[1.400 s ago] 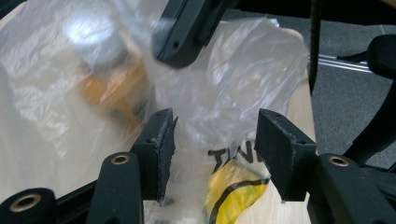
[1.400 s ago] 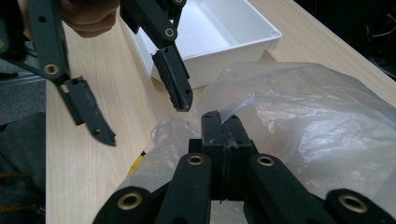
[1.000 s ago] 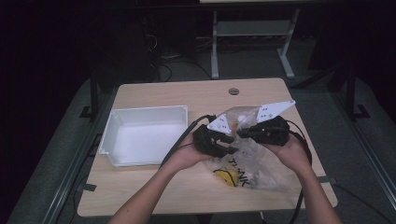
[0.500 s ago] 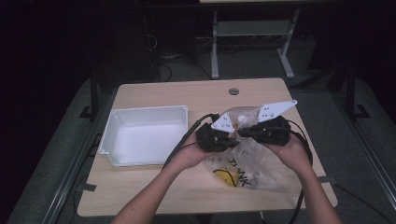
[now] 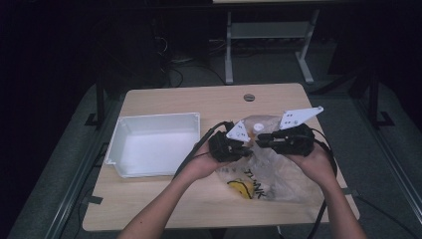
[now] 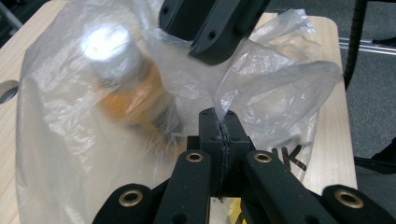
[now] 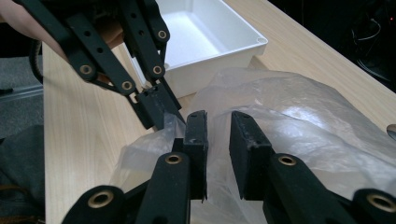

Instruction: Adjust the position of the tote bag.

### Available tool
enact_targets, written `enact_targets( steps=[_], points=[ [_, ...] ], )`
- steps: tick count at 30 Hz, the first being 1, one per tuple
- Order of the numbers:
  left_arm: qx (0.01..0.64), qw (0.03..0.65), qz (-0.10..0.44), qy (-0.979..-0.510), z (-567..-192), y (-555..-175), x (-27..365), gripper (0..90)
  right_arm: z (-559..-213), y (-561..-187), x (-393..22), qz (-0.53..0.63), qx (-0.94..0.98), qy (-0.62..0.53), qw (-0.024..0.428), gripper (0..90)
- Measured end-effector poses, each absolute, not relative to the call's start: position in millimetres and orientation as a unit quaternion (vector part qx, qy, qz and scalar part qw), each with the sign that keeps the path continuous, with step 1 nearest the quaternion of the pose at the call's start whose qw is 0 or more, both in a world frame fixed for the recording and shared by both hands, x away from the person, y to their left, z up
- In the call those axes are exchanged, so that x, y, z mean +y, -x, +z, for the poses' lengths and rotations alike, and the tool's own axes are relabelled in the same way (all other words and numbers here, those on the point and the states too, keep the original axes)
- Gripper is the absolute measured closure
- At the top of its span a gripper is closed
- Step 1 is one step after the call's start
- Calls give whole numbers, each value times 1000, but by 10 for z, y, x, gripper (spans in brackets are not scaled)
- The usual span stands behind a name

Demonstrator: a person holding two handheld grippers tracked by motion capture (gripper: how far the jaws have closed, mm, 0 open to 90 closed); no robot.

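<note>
A clear plastic bag (image 5: 283, 174) with black and yellow print lies on the wooden table (image 5: 164, 199). Inside it is an orange bottle (image 6: 133, 93) with a white cap (image 5: 257, 128). My left gripper (image 6: 219, 125) is shut on a fold of the bag's film at its mouth. Facing it a little to the right in the high view, my right gripper (image 7: 218, 135) has just been opening. Its pads now stand apart, with bag film (image 7: 289, 107) lying in the gap and behind it. The two grippers' tips nearly meet (image 5: 253, 144).
A white, empty tray (image 5: 154, 118) sits on the table to the left of the hands. A round cable hole (image 5: 249, 97) is near the table's far edge. Black cables trail from both grippers toward the near edge.
Both hands have stayed at the bag's mouth. The left gripper has drawn slightly closer to the right one.
</note>
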State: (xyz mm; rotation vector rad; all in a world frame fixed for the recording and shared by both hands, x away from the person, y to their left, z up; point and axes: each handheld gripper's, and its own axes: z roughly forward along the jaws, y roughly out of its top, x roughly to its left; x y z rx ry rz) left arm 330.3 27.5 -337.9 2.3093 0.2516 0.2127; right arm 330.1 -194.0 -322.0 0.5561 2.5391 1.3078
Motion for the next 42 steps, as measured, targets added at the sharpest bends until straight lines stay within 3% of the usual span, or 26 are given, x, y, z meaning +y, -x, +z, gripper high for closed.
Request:
enact_targets(
  steps=[24, 42],
  points=[
    [109, 381, 97, -913, -3375, -3354, 354, 900, -3186, -3229, -2089, 456, 860, -196, 115, 742],
    [120, 374, 104, -914, -3378, -3381, 447, 900, -3162, -3108, -2420, 466, 848, -214, 130, 664]
  ],
)
